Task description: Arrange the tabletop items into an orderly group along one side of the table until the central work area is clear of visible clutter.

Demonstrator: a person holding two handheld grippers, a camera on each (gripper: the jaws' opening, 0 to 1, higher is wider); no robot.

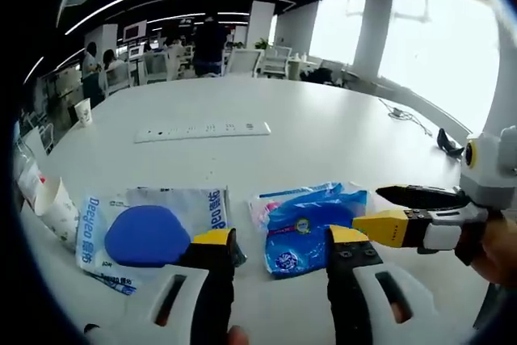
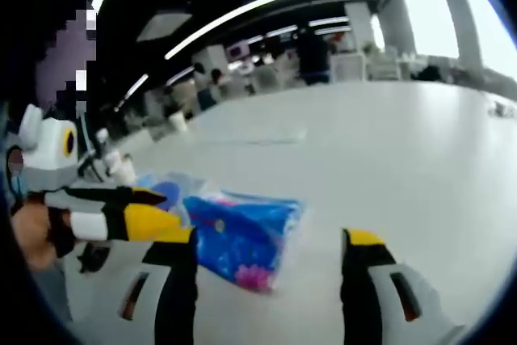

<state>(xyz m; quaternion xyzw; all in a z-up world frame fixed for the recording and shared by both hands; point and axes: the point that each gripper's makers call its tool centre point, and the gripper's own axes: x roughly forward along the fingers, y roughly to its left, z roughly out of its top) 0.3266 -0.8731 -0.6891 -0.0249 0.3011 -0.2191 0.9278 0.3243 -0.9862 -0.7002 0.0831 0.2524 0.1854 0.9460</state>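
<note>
While both grippers' fingers gape, left gripper view adds a power strip (image 1: 202, 129).

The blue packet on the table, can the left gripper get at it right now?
Probably yes. The blue packet lies flat just ahead of the open left gripper, nothing between them. The right gripper reaches toward the packet's far edge and could crowd it.

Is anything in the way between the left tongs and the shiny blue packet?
Nothing visible is. The blue packet lies just beyond the open left tongs on bare white table. The right tongs reach in beside it, not in front.
</note>
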